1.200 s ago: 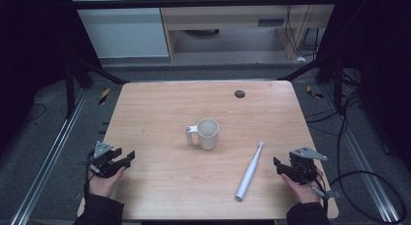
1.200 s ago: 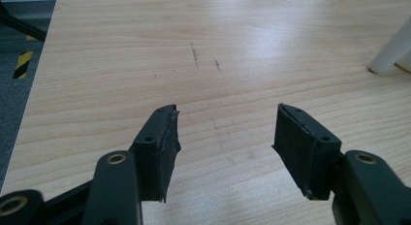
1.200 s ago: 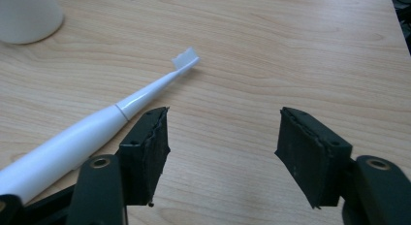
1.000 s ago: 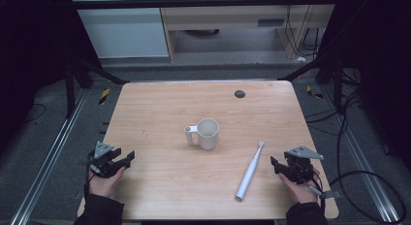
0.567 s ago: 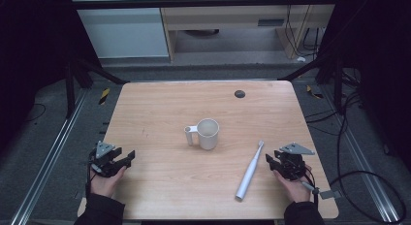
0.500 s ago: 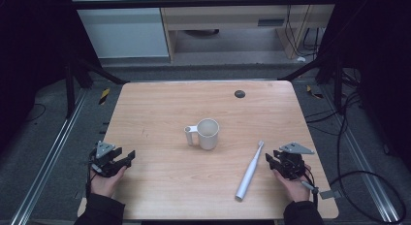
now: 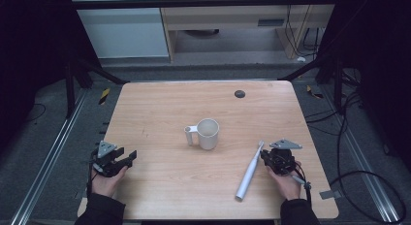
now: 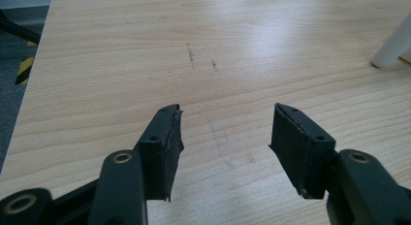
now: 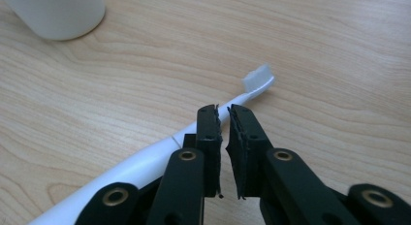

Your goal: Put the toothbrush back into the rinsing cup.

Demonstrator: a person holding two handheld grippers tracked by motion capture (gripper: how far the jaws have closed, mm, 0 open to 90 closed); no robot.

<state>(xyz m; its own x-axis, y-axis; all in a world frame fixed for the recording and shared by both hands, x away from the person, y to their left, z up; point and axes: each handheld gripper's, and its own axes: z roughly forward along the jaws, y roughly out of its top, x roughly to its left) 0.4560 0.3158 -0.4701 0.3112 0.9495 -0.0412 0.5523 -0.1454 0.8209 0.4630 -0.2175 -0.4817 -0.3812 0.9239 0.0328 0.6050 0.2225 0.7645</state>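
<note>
Toothbrush [image 7: 250,172] lies just beside the nearly closed right gripper [image 7: 267,156], held low.

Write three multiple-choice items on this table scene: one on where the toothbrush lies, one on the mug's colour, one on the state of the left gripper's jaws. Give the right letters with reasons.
1. Where does the toothbrush lie relative to the mug?
A. Inside the mug
B. On the table, toward the person's right of the mug
C. Across the mug's rim

2. What colour is the mug?
A. Red
B. Black
C. White

3. How do the jaws of the left gripper stand?
A. Wide apart with nothing between them
B. Clamped on the toothbrush
C. Clamped on the mug's handle

Answers:
1. B, as the high view shows it flat on the wood beside the right gripper.
2. C, since its wall and handle are plainly white.
3. A, because the left gripper view shows bare table between the jaws.
</note>
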